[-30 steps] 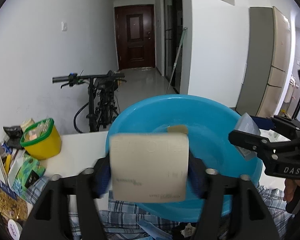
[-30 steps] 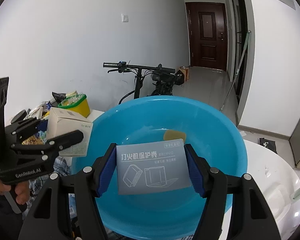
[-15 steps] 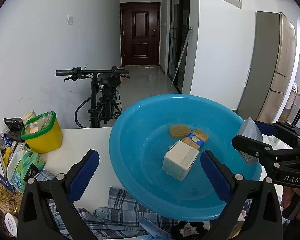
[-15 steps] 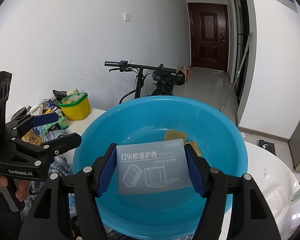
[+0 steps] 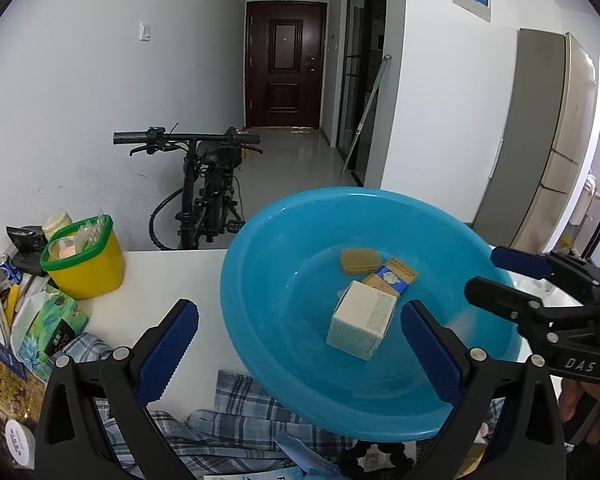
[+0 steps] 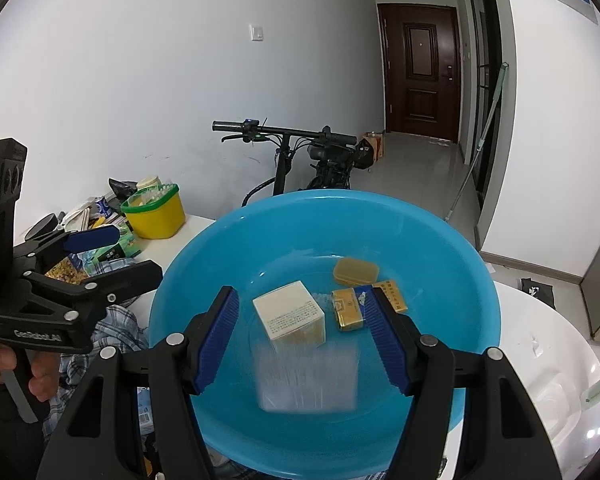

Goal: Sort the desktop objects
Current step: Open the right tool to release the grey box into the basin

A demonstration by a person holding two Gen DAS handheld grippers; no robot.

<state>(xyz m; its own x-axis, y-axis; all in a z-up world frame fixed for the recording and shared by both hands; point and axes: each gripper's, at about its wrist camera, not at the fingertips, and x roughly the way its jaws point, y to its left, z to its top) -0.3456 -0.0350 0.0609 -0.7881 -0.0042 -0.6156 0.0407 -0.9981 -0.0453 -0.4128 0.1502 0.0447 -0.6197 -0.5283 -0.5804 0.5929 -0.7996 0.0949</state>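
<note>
Round blue plastic basin (image 6: 476,320) at frame centre on the white worktop (image 5: 172,280) holds a white cardboard box (image 6: 290,314), tan oval case (image 6: 355,271) and gold packet (image 6: 347,313); a blurred pale flat pack (image 6: 306,376) sits lower centre between the spread-apart right hand-held gripper (image 6: 304,340) fingers; left hand-held gripper (image 5: 298,348) also apart, empty.

bicycle (image 5: 204,200), brown door (image 5: 285,76), mop (image 5: 364,116)
</note>
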